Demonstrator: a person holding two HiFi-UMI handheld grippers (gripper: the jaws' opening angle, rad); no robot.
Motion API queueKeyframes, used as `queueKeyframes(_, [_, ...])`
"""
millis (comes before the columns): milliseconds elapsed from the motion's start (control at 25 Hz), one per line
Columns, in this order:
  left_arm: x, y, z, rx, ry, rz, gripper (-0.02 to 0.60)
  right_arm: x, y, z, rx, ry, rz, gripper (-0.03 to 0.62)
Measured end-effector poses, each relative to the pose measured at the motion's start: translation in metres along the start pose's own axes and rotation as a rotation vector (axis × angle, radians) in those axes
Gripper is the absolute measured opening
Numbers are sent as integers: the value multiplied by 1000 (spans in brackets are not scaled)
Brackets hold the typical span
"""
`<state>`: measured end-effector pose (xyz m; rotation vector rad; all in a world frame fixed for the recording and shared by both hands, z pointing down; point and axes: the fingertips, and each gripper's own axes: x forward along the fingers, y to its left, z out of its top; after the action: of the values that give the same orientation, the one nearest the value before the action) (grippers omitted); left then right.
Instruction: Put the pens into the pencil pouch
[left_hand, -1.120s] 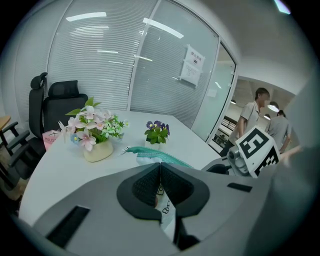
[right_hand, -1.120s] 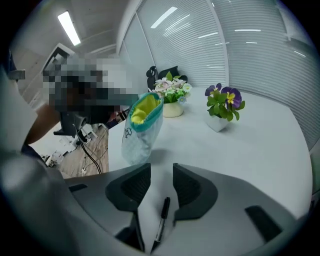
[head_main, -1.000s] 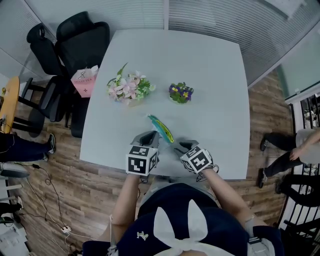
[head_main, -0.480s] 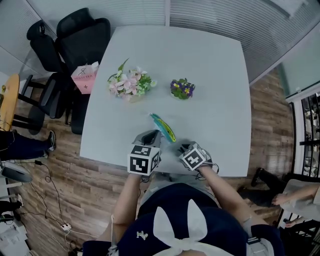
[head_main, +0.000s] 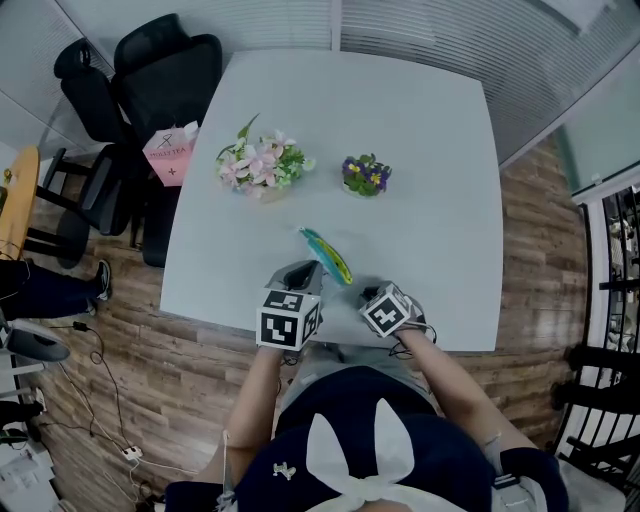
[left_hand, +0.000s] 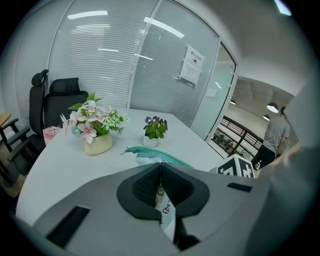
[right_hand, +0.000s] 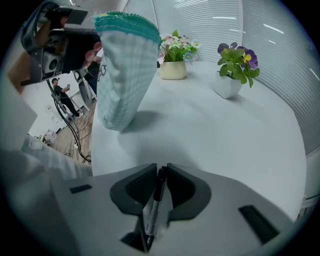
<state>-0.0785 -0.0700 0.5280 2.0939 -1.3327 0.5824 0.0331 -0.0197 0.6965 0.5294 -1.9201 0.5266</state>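
Note:
The teal-and-white checked pencil pouch is lifted off the table, its zip edge up. My left gripper is shut on its near end; the fabric shows pinched between the pads. In the right gripper view the pouch hangs at upper left, with the left gripper behind it. My right gripper points steeply down at the table's near edge. Its jaws have just been closing on a dark pen, which stands upright between the pads of the right gripper.
On the white table stand a vase of pink and white flowers and a small potted purple plant. Black office chairs and a pink bag sit off the table's left side. Glass walls lie behind.
The right gripper has dipped a little at the table's near edge. The left gripper and pouch have stayed put. A person on the floor at right has walked out of view.

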Motion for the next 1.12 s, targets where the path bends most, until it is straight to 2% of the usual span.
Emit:
queueKeyframes(280, [-4, 2, -1, 0, 0, 2, 24, -13, -1, 11, 11, -50, -12, 57])
queueKeyframes(1120, [-6, -4, -1, 8, 15, 2, 25, -86, -30, 51, 126, -330, -62, 51])
